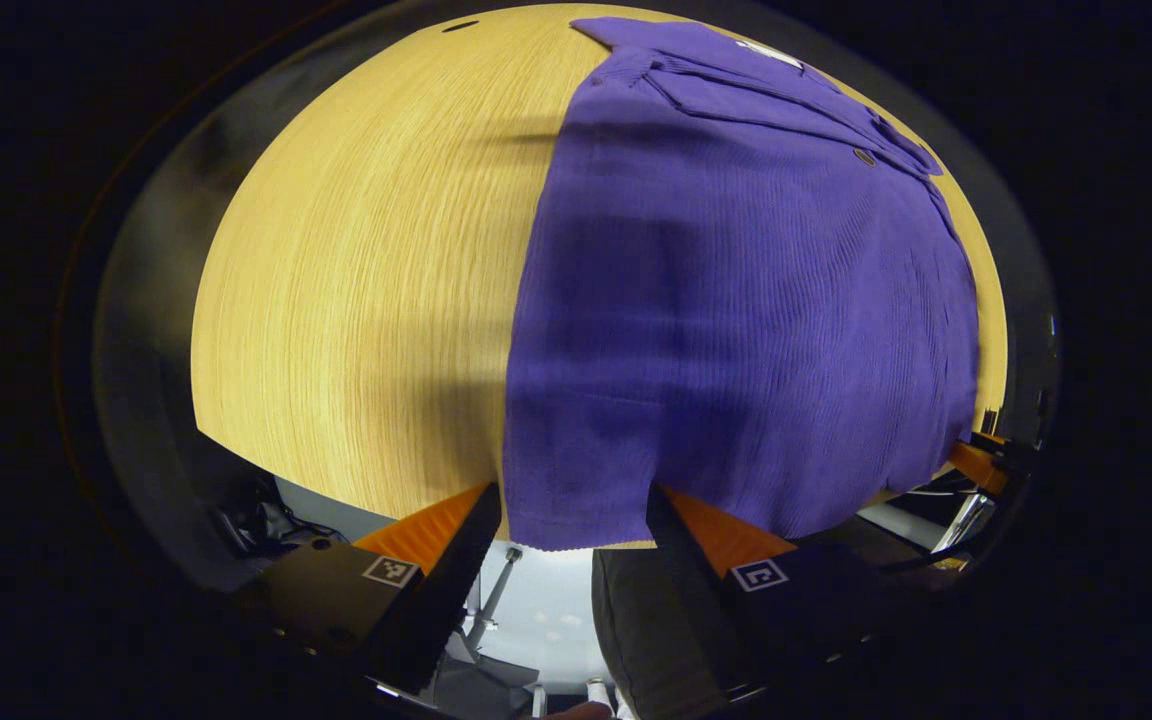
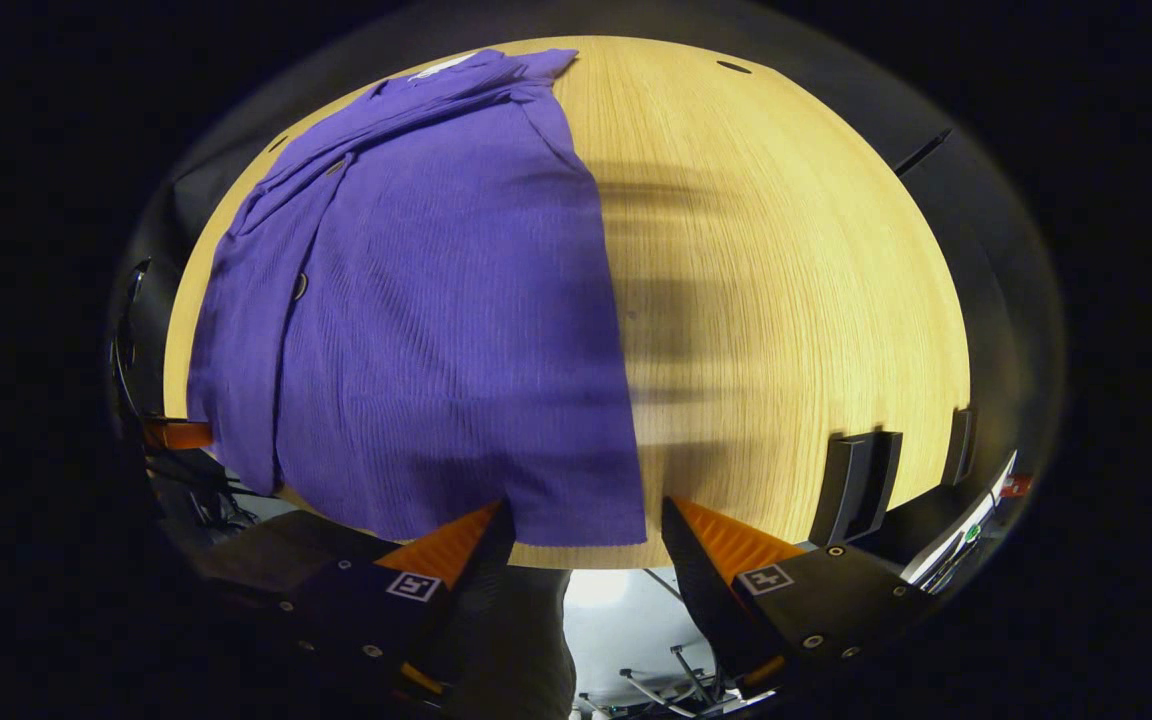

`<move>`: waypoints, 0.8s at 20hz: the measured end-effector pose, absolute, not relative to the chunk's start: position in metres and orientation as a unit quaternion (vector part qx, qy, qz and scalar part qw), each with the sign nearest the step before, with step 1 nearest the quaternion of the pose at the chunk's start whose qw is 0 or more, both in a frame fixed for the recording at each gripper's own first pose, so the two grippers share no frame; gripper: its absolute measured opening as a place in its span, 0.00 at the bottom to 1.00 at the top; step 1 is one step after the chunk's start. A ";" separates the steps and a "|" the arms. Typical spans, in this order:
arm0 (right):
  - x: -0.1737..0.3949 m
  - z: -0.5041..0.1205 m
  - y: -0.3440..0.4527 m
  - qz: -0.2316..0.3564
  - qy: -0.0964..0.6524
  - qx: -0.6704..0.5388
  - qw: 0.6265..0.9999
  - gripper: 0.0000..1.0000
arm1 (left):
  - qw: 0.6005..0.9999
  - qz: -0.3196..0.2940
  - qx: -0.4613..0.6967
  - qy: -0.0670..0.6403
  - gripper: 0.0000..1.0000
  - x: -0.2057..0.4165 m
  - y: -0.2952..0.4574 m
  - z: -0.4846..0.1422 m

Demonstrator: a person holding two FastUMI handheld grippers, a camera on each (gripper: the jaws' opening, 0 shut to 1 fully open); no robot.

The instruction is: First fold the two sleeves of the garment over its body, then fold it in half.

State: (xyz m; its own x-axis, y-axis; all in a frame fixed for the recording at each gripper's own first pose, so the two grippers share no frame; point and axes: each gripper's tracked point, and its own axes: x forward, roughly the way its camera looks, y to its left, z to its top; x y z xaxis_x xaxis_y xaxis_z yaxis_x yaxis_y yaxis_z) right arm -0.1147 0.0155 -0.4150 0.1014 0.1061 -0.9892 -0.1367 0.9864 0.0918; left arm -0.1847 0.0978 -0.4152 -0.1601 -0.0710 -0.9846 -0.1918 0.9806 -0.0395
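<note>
Bare wooden table (image 1: 356,300) stretches wide on either side of the purple garment (image 1: 736,300), which lies flat with its hem at the near edge. Left gripper (image 1: 571,520) and right gripper (image 2: 586,530) both hang there, fingers spread — each over a hem corner. Right gripper view adds dark clamps (image 2: 856,485) on the table rim.

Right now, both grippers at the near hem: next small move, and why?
Probably ease both forward and close on the hem. The purple garment lies flat on the wooden table, sleeves apparently already folded over its body. The left gripper and right gripper are open, each straddling a near hem corner, so pinching comes before the half fold.
</note>
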 end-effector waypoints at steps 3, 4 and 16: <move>-0.114 -0.414 0.019 0.085 0.664 -0.015 0.743 0.87 | 0.652 0.048 -0.086 0.752 0.97 -0.184 0.099 -0.414; -0.113 -0.413 0.022 0.089 0.663 -0.016 0.744 0.82 | 0.653 0.047 -0.084 0.751 0.97 -0.185 0.100 -0.413; -0.115 -0.408 0.038 0.088 0.660 0.063 0.743 0.06 | 0.637 -0.003 -0.084 0.766 0.10 -0.157 0.071 -0.414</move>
